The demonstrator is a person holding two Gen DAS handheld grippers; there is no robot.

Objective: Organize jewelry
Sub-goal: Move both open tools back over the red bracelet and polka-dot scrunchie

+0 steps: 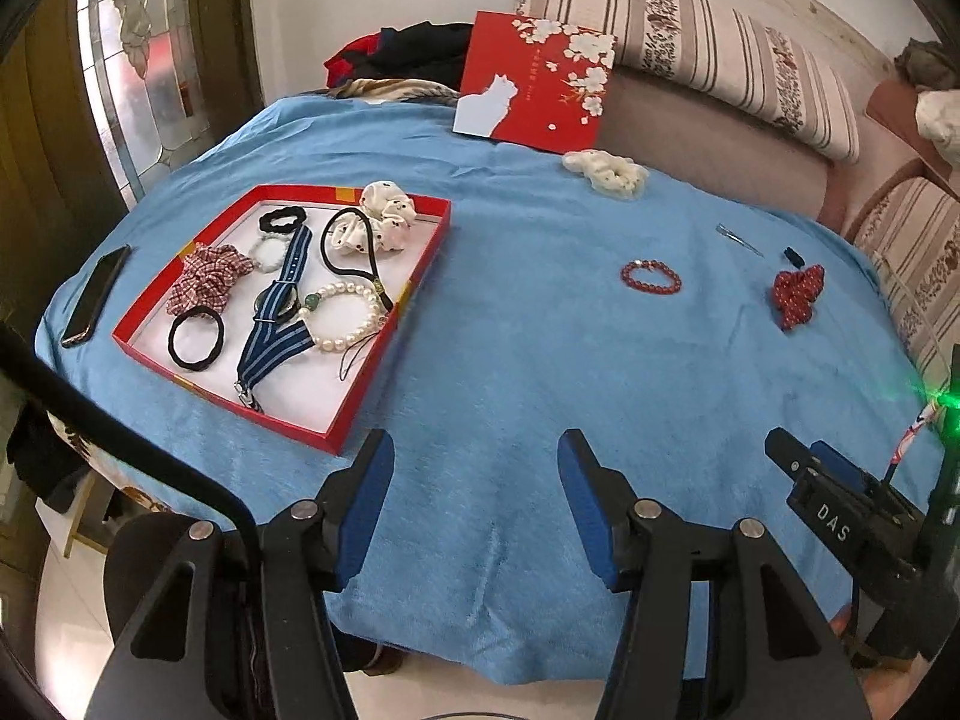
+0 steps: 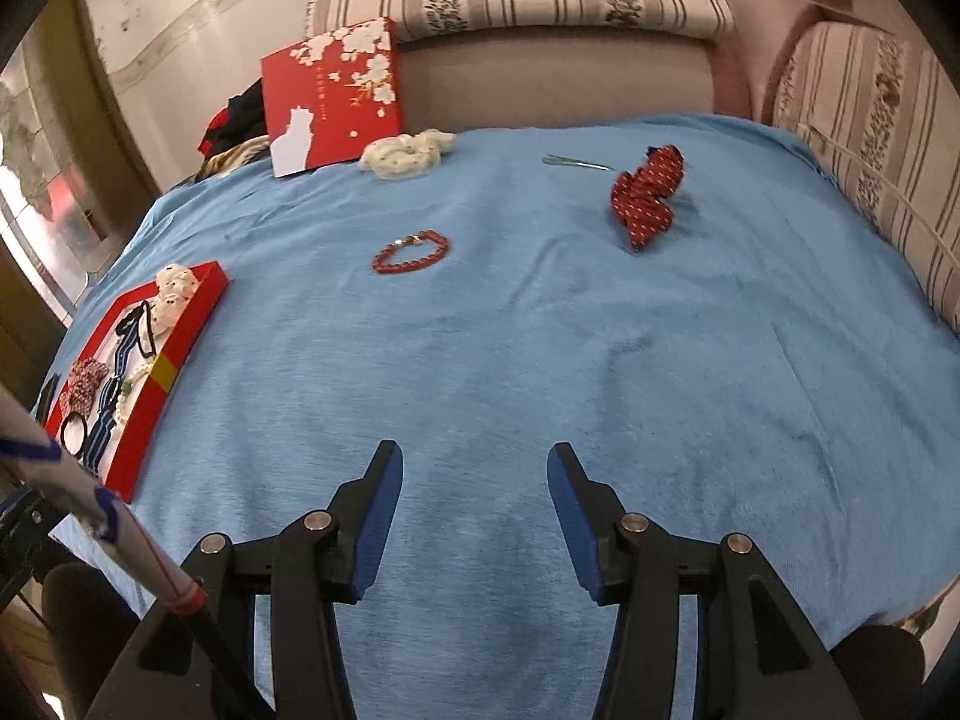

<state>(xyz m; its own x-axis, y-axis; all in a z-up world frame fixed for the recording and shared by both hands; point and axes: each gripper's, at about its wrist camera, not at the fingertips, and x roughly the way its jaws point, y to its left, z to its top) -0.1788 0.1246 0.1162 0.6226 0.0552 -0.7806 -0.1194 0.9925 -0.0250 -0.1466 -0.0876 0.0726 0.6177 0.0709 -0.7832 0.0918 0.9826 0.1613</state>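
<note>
A red tray (image 1: 366, 384) on the blue cloth holds scrunchies, black hair ties, a pearl bracelet (image 1: 345, 315) and a striped strap; it also shows in the right wrist view (image 2: 144, 414). A red bead bracelet (image 1: 651, 277) (image 2: 411, 251), a red dotted scrunchie (image 1: 797, 294) (image 2: 648, 195), a cream scrunchie (image 1: 607, 171) (image 2: 403, 153) and a metal hair clip (image 1: 739, 238) (image 2: 573, 162) lie loose on the cloth. My left gripper (image 1: 475, 450) is open and empty near the front edge, right of the tray. My right gripper (image 2: 474, 462) is open and empty, well short of the bracelet.
A red box lid (image 1: 534, 81) (image 2: 333, 93) leans against the striped sofa (image 1: 690, 30) at the back. A phone (image 1: 96, 294) lies left of the tray. The right gripper's body (image 1: 840, 498) shows at the left view's right edge.
</note>
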